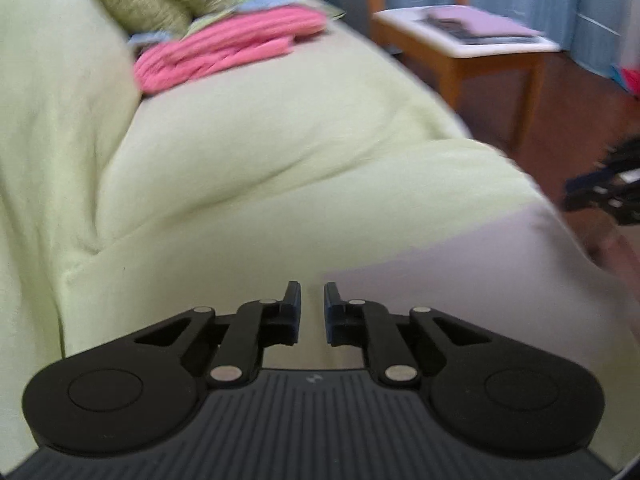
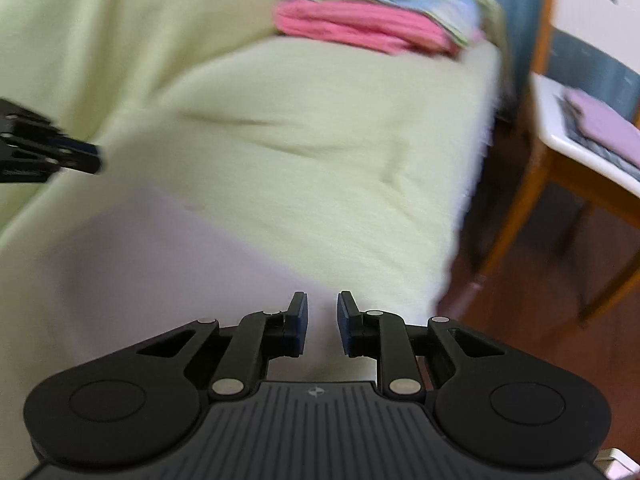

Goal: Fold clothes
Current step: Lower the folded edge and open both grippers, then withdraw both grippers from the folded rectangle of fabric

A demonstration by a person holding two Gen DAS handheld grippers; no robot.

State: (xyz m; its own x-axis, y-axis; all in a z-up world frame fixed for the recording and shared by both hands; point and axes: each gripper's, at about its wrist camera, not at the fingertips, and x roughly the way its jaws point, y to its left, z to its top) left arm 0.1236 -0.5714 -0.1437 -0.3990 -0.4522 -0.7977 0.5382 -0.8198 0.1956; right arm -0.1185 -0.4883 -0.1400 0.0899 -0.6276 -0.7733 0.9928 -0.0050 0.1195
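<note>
Tongs [image 1: 312, 312] [image 2: 322, 322] hover parted over lilac garment [image 2: 140, 272].

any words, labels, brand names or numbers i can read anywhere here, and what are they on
No readable words or numbers in either view.
Left gripper: a small emblem on its ribbed base, a symbol only, no letters.
Right gripper: the same kind of small emblem, no letters.
Dark flat items under the lilac cloth on the chair: too blurred to tell whether they carry print.

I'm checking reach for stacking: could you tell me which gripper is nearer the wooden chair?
Right. The right gripper hangs at the sofa's outer edge, beside the wooden chair; the left gripper sits further in over the sofa.
</note>
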